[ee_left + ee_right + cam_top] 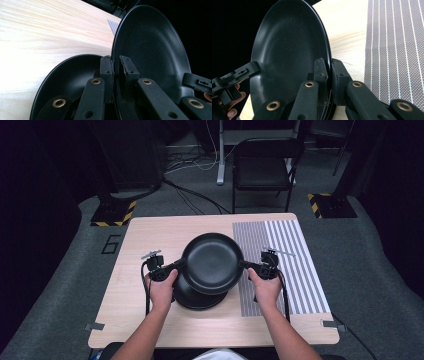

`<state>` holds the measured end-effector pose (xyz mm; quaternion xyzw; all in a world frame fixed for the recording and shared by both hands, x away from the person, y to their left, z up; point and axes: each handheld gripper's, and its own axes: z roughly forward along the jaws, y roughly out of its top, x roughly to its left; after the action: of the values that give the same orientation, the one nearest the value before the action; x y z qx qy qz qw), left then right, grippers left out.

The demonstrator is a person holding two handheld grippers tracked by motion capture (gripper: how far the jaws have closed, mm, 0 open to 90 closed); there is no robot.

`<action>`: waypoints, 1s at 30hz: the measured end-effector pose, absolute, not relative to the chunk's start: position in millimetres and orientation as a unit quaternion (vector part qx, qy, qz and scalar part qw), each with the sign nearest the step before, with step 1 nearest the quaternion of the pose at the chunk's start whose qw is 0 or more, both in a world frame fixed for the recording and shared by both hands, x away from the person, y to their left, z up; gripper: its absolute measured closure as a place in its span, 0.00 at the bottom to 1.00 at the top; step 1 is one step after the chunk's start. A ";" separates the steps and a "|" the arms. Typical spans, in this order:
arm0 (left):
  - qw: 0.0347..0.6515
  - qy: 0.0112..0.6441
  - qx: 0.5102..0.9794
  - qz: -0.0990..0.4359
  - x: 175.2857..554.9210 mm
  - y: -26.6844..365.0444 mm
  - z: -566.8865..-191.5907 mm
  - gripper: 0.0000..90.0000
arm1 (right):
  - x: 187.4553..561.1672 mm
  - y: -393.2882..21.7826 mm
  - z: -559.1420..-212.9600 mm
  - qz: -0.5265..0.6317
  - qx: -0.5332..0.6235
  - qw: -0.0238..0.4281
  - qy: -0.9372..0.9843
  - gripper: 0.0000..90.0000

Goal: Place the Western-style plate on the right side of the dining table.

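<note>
Plate (212,261) up off the table (150,232), black and round, gripped at both sides and hanging over the middle of the wooden top. Left gripper (176,265) clamped on the plate's left rim, jaws pinched nearly together with the thin edge squeezed between the pads (106,70). Right gripper (246,265) matched on the opposite rim, jaws just as tight, rim caught between them in the right gripper view (327,75). Second black plate (192,297) flat on the table below, a little nearer and to the left, partly covered by the lifted one; dark hollow of it seen in the left gripper view (72,77), apart from the raised plate. Striped grey mat (295,255) on the right part of the table, under the right hand (265,287). Left hand (162,290) wrapped round its gripper on the near left. Far off behind the table, black chair (262,170) on the grey floor.
</note>
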<state>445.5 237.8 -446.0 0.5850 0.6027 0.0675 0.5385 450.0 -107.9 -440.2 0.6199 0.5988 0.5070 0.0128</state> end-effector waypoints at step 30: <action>0.545 0.575 0.607 0.054 458.4 211.7 -436.9 0.91 | 444.4 -137.3 -428.5 0.516 0.625 0.024 0.586 0.93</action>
<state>458.4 211.7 -436.9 0.6074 0.5754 0.0536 0.5451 444.4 -137.3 -428.5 0.6246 0.5861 0.5156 0.0238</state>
